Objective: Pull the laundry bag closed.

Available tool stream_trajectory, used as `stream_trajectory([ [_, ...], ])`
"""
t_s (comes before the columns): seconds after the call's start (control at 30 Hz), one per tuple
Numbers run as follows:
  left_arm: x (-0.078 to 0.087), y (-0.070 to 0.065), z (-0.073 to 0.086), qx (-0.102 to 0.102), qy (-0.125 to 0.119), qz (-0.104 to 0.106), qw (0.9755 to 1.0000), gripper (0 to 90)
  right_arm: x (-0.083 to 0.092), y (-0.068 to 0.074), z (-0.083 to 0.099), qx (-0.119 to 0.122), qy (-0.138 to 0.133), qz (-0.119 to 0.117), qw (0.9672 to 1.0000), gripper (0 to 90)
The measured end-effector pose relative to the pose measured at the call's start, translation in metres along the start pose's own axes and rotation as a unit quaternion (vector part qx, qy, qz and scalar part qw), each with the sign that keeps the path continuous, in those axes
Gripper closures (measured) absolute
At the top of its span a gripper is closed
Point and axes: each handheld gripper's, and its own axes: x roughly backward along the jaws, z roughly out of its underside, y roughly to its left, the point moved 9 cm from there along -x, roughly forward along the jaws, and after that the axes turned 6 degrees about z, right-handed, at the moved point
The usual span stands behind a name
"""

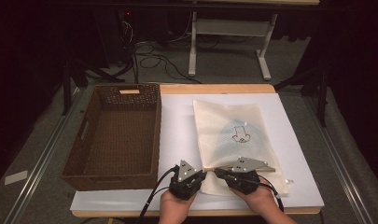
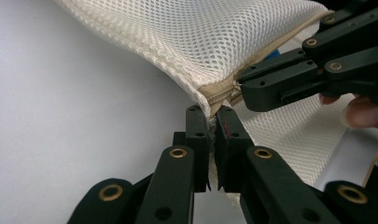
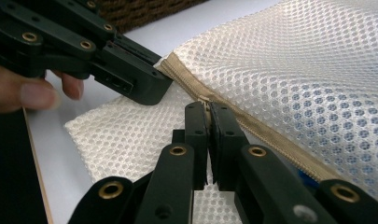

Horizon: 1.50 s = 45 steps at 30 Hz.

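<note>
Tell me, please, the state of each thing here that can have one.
Cream mesh laundry bag: lying flat on the white board, near edge lifted, something pale blue inside.
Beige zipper: appears closed.
Brown woven basket: upright, empty.
Left gripper: shut on the bag's corner at the zipper end.
Right gripper: shut on the zipper.

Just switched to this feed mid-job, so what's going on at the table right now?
A person is working a cream mesh zip bag lying on the white board, with a gripper in each hand. The left gripper is shut on the bag's corner by the zipper end. The right gripper is shut on the tan zipper, apparently at its pull. The brown wicker basket sits beside them.
</note>
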Motion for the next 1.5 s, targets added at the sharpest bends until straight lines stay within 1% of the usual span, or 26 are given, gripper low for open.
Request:
stream_trajectory([
  [0.13, -0.001, -0.002, 0.0, -0.004, 0.002, -0.001, 1.0, 84.7, 0.001, -0.001, 0.001, 0.001, 0.0, -0.001, 1.0, 87.8],
  [0.17, -0.001, -0.001, 0.0, -0.005, 0.001, -0.004, 1.0, 84.7, 0.001, -0.001, 0.001, 0.001, 0.0, -0.001, 1.0, 87.8],
  [0.23, 0.0, 0.0, -0.001, -0.003, 0.0, -0.006, 1.0, 84.7, 0.002, -0.003, 0.003, 0.002, 0.002, 0.003, 1.0, 87.8],
  [0.27, 0.001, 0.001, -0.002, 0.0, -0.003, -0.007, 1.0, 84.8, 0.002, -0.005, 0.004, -0.002, 0.005, 0.006, 1.0, 87.9],
  [0.37, 0.004, 0.005, -0.003, 0.009, -0.009, -0.007, 0.9999, 84.7, 0.005, -0.012, 0.005, -0.013, 0.003, 0.012, 0.9998, 87.9],
  [0.47, 0.004, 0.004, -0.003, 0.008, -0.01, -0.007, 0.9999, 84.6, 0.009, -0.018, 0.008, -0.023, 0.004, 0.014, 0.9996, 87.8],
  [0.7, 0.004, 0.005, -0.003, 0.006, -0.009, -0.005, 0.9999, 84.3, 0.016, -0.025, 0.014, -0.028, 0.006, 0.018, 0.9994, 87.8],
  [0.9, 0.003, 0.006, -0.002, 0.005, -0.007, -0.006, 0.9999, 84.1, 0.018, -0.029, 0.018, -0.03, 0.012, 0.016, 0.9993, 87.7],
  [1.2, 0.004, 0.006, -0.001, 0.006, -0.005, -0.007, 0.9999, 83.9, 0.026, -0.037, 0.025, -0.037, 0.016, 0.025, 0.9989, 87.7],
  [1.3, 0.004, 0.006, -0.002, 0.006, -0.005, -0.007, 0.9999, 83.9, 0.03, -0.042, 0.027, -0.04, 0.013, 0.03, 0.9987, 87.6],
  [1.33, 0.004, 0.006, -0.002, 0.007, -0.007, -0.007, 0.9999, 83.9, 0.032, -0.044, 0.028, -0.041, 0.014, 0.035, 0.9985, 87.7],
  [1.5, 0.004, 0.006, -0.002, 0.008, -0.006, -0.006, 0.9999, 83.9, 0.041, -0.054, 0.032, -0.048, 0.007, 0.041, 0.998, 87.7],
])
